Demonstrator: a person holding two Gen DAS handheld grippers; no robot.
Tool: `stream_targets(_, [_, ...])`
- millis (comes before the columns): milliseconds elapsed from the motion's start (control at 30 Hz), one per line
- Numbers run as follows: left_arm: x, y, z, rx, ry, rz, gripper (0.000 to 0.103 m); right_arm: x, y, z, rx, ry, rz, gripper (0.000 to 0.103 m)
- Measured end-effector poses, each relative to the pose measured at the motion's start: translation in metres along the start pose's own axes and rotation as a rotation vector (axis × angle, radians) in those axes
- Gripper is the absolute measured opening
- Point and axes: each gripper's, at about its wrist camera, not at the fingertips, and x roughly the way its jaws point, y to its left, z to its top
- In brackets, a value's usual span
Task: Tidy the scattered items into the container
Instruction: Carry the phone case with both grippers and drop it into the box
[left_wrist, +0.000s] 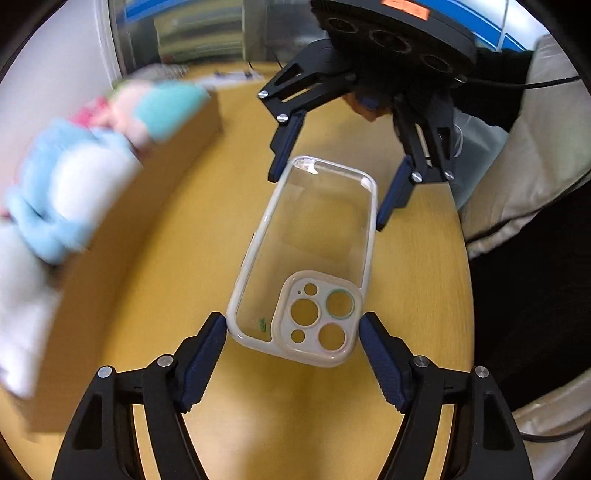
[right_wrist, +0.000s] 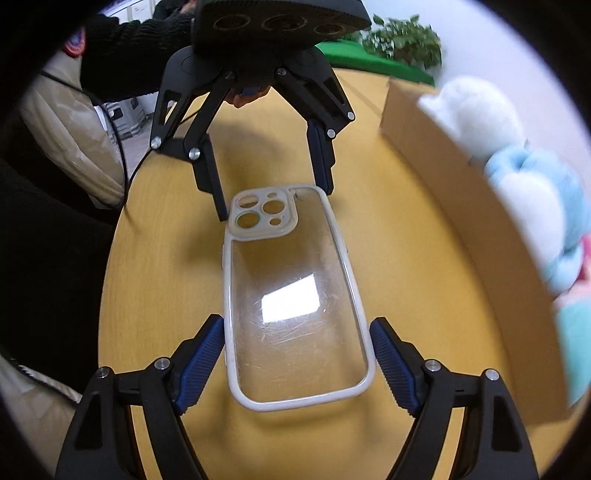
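Observation:
A clear phone case (left_wrist: 306, 266) with a pale rim and camera cutouts is held above the yellow table (left_wrist: 155, 295) between both grippers. My left gripper (left_wrist: 293, 332) is shut on its camera end. My right gripper (right_wrist: 297, 347) is shut on the other end. In the left wrist view the right gripper (left_wrist: 327, 192) grips the far end. In the right wrist view the phone case (right_wrist: 291, 291) runs away from me to the left gripper (right_wrist: 275, 201). A cardboard box (left_wrist: 122, 221) stands to the left, and it shows at the right in the right wrist view (right_wrist: 461, 206).
Soft toys in blue, white and pink (left_wrist: 74, 192) fill the box, also seen in the right wrist view (right_wrist: 528, 199). A person in dark clothing and beige fabric (left_wrist: 524, 206) is at the table's edge. A green plant (right_wrist: 402, 40) stands beyond the table.

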Motion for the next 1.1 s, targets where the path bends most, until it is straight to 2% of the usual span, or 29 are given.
stream_targets(200, [-0.069, 0.075, 0.054, 0.097, -0.041, 0.172, 0.077, -0.054, -0.078, 0.054, -0.173, -0.023, -0.095, 0.08])
stream_targets(267, [-0.087, 0.113, 0.075, 0.099, -0.042, 0.212, 0.078, -0.068, -0.12, 0.075, -0.206, -0.013, -0.128, 0.08])
stream_targets(300, [-0.098, 0.128, 0.073, 0.095, -0.045, 0.226, 0.078, -0.074, -0.143, 0.085, -0.219, -0.008, -0.146, 0.08])
stream_targets(367, [-0.103, 0.165, 0.094, 0.078, -0.049, 0.25, 0.078, -0.081, -0.181, 0.101, -0.227, -0.001, -0.176, 0.08])
stream_targets(500, [-0.097, 0.241, 0.108, 0.039, -0.049, 0.248, 0.078, -0.078, -0.243, 0.117, -0.215, 0.004, -0.209, 0.08])
stream_targets(533, [-0.091, 0.256, 0.107, 0.016, -0.053, 0.238, 0.075, -0.072, -0.26, 0.118, -0.2, 0.011, -0.203, 0.08])
stream_targets(567, [-0.084, 0.276, 0.109, -0.02, -0.059, 0.23, 0.067, -0.063, -0.274, 0.117, -0.178, 0.022, -0.191, 0.08])
stream_targets(667, [-0.055, 0.31, 0.108, -0.071, -0.041, 0.202, 0.064, -0.039, -0.306, 0.108, -0.094, 0.049, -0.126, 0.08])
stream_targets(700, [-0.042, 0.321, 0.109, -0.087, -0.028, 0.191, 0.064, -0.027, -0.317, 0.104, -0.067, 0.057, -0.1, 0.065])
stream_targets(733, [-0.03, 0.328, 0.107, -0.103, -0.009, 0.181, 0.064, -0.016, -0.326, 0.101, -0.051, 0.068, -0.083, 0.054])
stream_targets(833, [-0.003, 0.331, 0.099, -0.132, 0.028, 0.183, 0.065, 0.016, -0.341, 0.086, 0.005, 0.132, -0.023, 0.055])
stream_targets(900, [0.004, 0.326, 0.095, -0.147, 0.027, 0.183, 0.066, 0.017, -0.346, 0.079, 0.05, 0.101, -0.005, 0.058])
stream_targets(1033, [-0.014, 0.307, 0.088, -0.175, -0.018, 0.216, 0.069, -0.003, -0.338, 0.073, 0.067, 0.085, -0.091, 0.063])
stream_targets(1100, [-0.032, 0.294, 0.086, -0.209, -0.054, 0.246, 0.079, -0.017, -0.324, 0.072, 0.064, 0.082, -0.128, 0.064])
